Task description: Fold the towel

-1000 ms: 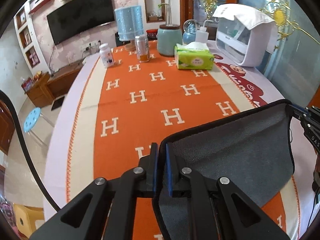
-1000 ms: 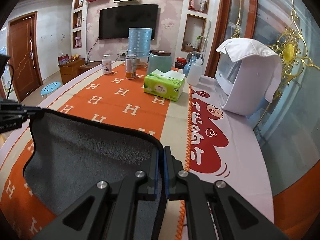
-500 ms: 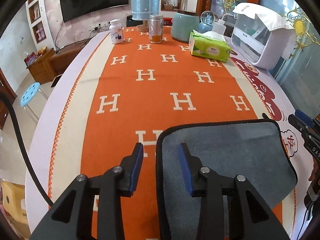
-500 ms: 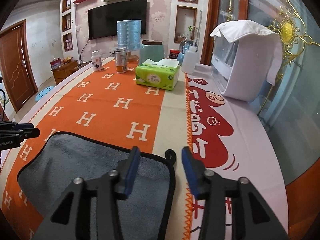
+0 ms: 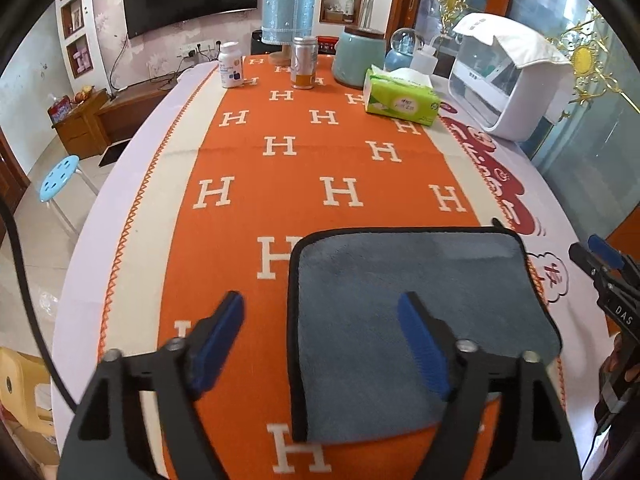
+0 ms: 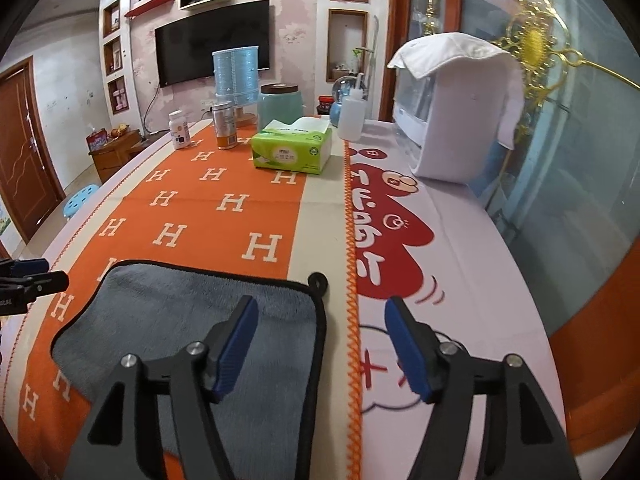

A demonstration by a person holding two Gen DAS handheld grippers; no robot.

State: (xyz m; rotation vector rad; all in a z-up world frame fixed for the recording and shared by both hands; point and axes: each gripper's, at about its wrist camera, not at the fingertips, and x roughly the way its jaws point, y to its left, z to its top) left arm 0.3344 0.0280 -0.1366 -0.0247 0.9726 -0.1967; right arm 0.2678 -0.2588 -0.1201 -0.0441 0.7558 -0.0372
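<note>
A grey towel [image 5: 360, 300] with black trim lies flat and folded on the orange H-patterned cloth; it also shows in the right wrist view [image 6: 160, 312]. My left gripper [image 5: 322, 312] is open and empty, above the towel's left edge. My right gripper [image 6: 320, 320] is open and empty, above the towel's right edge near its black loop [image 6: 318, 280]. The right gripper's tip shows at the right of the left wrist view [image 5: 600, 264]. The left gripper's tip shows at the left of the right wrist view [image 6: 28, 276].
At the table's far end stand a green tissue box [image 5: 400, 98], a tin can [image 5: 304, 62], a white pill bottle [image 5: 230, 64], a teal jar [image 5: 362, 56] and a blue lamp [image 5: 288, 12]. A white appliance [image 5: 508, 80] stands at the right. A blue stool [image 5: 60, 178] stands left of the table.
Both grippers let go of the towel's corners and opened wide. The towel, held up a second ago, now lies flat on the cloth. Both grippers have pulled back slightly.
</note>
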